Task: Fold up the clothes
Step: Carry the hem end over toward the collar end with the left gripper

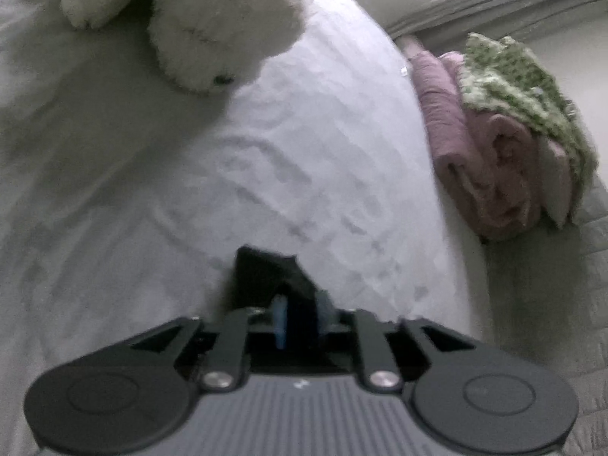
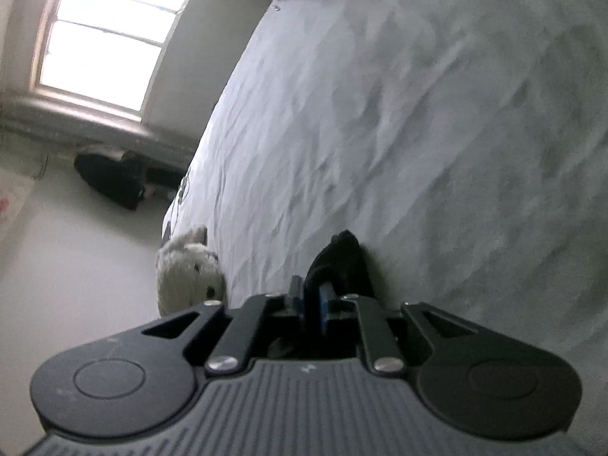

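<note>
Dark garment [image 1: 266, 269] sits low over the bed sheet [image 1: 304, 152], with cloth between the narrowly parted jaws of the left gripper [image 1: 300, 311] and the right gripper [image 2: 311, 304]; blur hides whether the pads pinch it. Paired holds probably keep one edge straight for laying down, clear of the folded pile [image 1: 494, 152].

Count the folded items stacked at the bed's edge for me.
3 that I can make out: two pink towels side by side, and a green patterned cloth on top. More may be hidden behind them.

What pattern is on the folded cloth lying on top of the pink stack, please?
Green and white speckled cloth, clearest in the left wrist view.
</note>
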`<state>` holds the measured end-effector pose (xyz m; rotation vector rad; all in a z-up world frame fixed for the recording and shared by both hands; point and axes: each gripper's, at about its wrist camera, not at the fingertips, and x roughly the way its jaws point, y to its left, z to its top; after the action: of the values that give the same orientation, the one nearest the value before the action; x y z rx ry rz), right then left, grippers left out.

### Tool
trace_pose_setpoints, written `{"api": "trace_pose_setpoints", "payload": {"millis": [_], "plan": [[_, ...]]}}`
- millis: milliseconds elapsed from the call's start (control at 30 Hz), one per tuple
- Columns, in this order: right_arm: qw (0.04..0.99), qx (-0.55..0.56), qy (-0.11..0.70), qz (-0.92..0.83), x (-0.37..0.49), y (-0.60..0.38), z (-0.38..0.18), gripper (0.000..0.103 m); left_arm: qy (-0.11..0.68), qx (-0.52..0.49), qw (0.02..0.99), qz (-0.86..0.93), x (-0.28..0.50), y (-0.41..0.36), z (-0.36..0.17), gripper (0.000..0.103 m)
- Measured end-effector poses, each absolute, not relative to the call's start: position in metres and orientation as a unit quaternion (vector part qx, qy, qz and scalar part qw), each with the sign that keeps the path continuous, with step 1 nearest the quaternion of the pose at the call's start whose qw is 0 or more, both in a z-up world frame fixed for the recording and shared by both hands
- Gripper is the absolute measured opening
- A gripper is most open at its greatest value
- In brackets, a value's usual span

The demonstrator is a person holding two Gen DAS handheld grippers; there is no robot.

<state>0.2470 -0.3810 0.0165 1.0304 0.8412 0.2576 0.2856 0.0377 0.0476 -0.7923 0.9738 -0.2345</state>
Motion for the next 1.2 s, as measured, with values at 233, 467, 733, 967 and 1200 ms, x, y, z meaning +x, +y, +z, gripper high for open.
{"api": "trace_pose_setpoints", "payload": {"millis": [233, 467, 733, 967, 1200], "plan": [[0.801, 0.459, 0.362, 0.131, 0.241, -0.379, 0.03, 0.052, 0.423, -0.36, 0.822, -0.126, 0.281, 0.042, 0.062, 0.041], [0.843, 0.379, 0.36, 0.123, 0.198, -0.374, 0.047, 0.052, 0.429, -0.305, 0.842, -0.121, 0.221, 0.044, 0.065, 0.041], [0.859, 0.316, 0.377, 0.139, 0.1, -0.347, 0.071, 0.052, 0.43, -0.288, 0.846, -0.132, 0.091, 0.043, 0.064, 0.041], [0.863, 0.224, 0.406, 0.199, 0.039, -0.298, 0.068, 0.052, 0.4, -0.232, 0.874, -0.151, 0.039, 0.019, 0.056, 0.041], [0.86, 0.127, 0.435, 0.233, 0.037, -0.269, 0.036, 0.052, 0.414, -0.182, 0.877, -0.159, 0.033, 0.003, 0.026, 0.039]]}}
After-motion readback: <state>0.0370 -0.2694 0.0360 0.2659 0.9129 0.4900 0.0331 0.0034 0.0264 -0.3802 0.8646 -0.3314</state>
